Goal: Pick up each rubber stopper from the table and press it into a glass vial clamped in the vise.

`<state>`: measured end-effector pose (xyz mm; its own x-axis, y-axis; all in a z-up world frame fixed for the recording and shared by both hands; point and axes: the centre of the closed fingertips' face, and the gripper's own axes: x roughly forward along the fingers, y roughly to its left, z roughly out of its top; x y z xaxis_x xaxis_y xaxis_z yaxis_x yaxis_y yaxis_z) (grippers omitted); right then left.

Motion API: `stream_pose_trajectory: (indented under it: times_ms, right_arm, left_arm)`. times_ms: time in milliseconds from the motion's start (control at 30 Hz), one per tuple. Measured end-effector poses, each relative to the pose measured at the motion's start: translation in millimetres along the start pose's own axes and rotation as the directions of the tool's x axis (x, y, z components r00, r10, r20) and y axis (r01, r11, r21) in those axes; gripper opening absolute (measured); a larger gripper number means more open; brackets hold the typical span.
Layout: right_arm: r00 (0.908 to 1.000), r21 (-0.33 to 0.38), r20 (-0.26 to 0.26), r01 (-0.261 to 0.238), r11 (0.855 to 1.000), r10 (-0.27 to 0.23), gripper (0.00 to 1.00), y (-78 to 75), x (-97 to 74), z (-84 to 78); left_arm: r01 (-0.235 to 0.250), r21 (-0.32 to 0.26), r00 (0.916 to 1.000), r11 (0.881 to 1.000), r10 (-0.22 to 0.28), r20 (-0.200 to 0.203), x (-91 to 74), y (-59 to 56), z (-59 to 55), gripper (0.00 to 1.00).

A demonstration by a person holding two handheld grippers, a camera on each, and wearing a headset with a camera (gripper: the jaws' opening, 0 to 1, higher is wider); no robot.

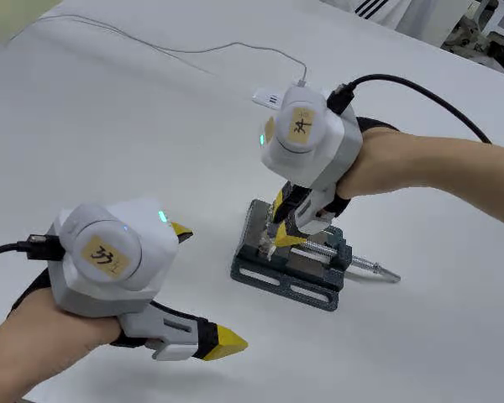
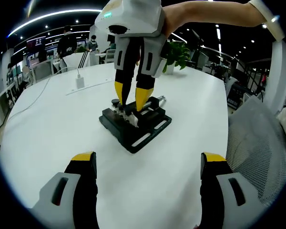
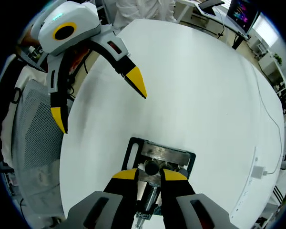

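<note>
- Head view: a bare white table (image 1: 109,126) carries a dark vise (image 1: 290,270) near its middle. A white cable (image 1: 193,50) trails to a small adapter (image 1: 269,98) behind it.
- The right gripper (image 1: 284,227) points steeply down onto the top of the vise, its yellow tips close together. The left gripper (image 1: 206,284) hangs low over the table, well apart from the vise, with its jaws spread wide and nothing between them.
- Left gripper view: its own two jaws rise far apart with bare table between them. Ahead, the right gripper stands nearly upright over the vise, its tips at the top of the clamp.
- Right gripper view: a dark round stopper (image 3: 151,168) lies between the almost closed tips, directly over the clamp gap of the vise. I cannot tell whether the pads are actually pinching it. The vial below is hidden by the stopper.
- What could go wrong: if the stopper sits off-centre on the vial mouth, a push would likely cock it sideways. It could also squirt out from the pads and roll across the table.
- Pressing at a slant could lever the glass against the clamp and crack it. It could also shove the vise, which looks merely set on the table. The idle left gripper is too far off to steady it.
</note>
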<state>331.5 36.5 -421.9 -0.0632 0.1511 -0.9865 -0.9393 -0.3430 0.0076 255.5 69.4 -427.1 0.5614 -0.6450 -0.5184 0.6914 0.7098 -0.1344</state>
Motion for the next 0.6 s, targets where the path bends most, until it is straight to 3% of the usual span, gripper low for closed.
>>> stream_pose_trajectory:
  times_ms: [200,600]
  right_arm:
    - [0.9998,0.015,0.021,-0.004,1.0,0.004,0.07,-0.6,-5.5,-0.2]
    - [0.9994,0.03,0.032,-0.018,0.999,0.017,0.02,-6.7,3.8,-2.3]
  left_arm:
    - [0.0,-0.001,1.0,1.0,0.0,0.0,0.1,0.7,-0.4,0.89]
    - [0.005,-0.008,1.0,1.0,-0.005,-0.008,2.1,0.7,-3.7,0.89]
